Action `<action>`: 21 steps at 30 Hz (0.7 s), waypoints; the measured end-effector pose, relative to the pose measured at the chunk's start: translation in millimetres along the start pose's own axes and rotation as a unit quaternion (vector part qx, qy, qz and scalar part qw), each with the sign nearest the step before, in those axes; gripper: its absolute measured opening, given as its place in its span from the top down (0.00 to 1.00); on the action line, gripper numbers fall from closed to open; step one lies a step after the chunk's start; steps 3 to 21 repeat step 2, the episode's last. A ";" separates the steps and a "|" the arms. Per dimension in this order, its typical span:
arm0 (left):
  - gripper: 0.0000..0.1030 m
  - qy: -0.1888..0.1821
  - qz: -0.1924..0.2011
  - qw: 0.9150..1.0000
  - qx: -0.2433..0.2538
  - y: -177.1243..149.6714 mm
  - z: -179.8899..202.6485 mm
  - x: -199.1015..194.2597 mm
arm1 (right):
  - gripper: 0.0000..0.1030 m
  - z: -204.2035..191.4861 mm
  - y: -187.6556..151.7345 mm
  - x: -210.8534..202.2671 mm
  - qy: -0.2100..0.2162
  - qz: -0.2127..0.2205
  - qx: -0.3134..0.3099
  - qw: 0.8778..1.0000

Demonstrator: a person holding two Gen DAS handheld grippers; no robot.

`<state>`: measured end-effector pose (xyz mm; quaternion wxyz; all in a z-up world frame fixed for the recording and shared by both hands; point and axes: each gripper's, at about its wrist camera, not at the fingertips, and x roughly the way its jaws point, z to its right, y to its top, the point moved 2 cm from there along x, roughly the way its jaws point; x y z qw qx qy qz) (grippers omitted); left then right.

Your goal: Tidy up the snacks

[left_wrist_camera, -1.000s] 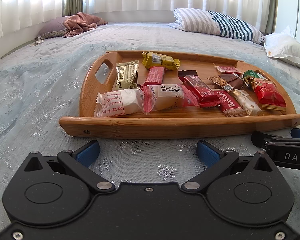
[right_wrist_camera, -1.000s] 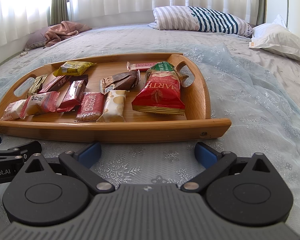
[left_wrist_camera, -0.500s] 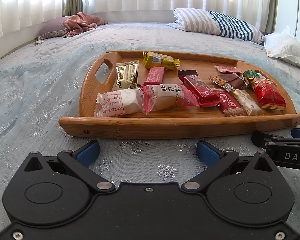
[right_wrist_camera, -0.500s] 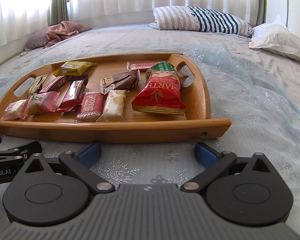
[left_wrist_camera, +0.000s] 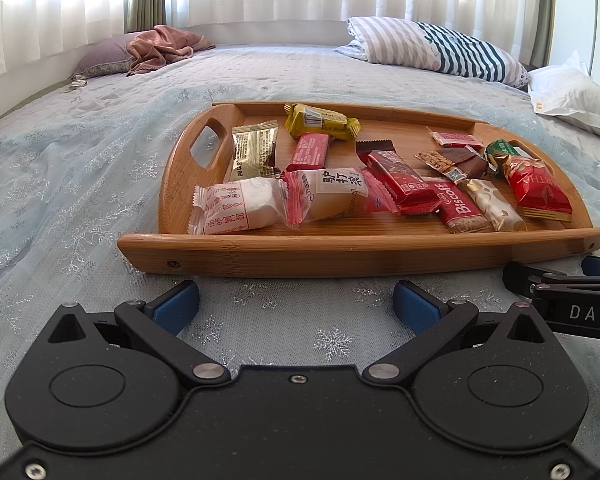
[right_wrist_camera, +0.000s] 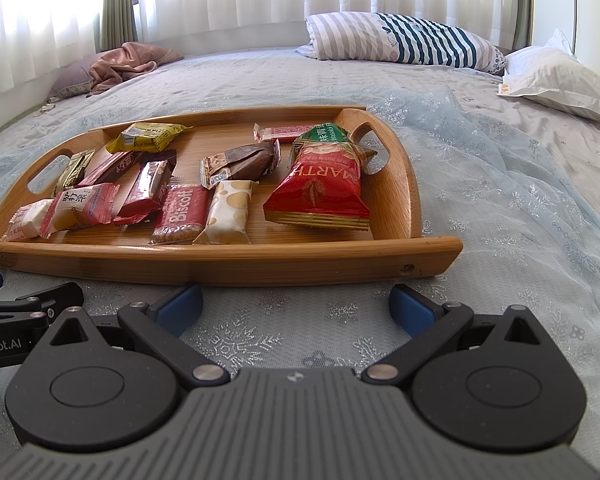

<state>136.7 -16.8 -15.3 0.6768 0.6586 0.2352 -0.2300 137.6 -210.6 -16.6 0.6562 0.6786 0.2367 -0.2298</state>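
I see every snack lying inside the wooden tray (left_wrist_camera: pixel 340 256) on the bed (left_wrist_camera: pixel 80 168), loosely jumbled, which suits tidying finished or pending. My left gripper (left_wrist_camera: pixel 296 304) and right gripper (right_wrist_camera: pixel 296 304) hover before it, jaws wide, empty.

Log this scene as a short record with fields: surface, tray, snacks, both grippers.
surface: bedspread with snowflake print
tray: wooden tray lying on the bedspread
snacks: Biscoff pack, large red bag, yellow wrapper and others, all in the tray
left gripper: jaws open, empty, short of the tray
right gripper: jaws open, empty, short of the tray
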 end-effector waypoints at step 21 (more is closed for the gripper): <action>0.00 0.000 0.000 1.000 0.000 0.1 -0.1 0.1 | 0.00 0.1 0.2 0.1 0.000 0.000 0.000 1.000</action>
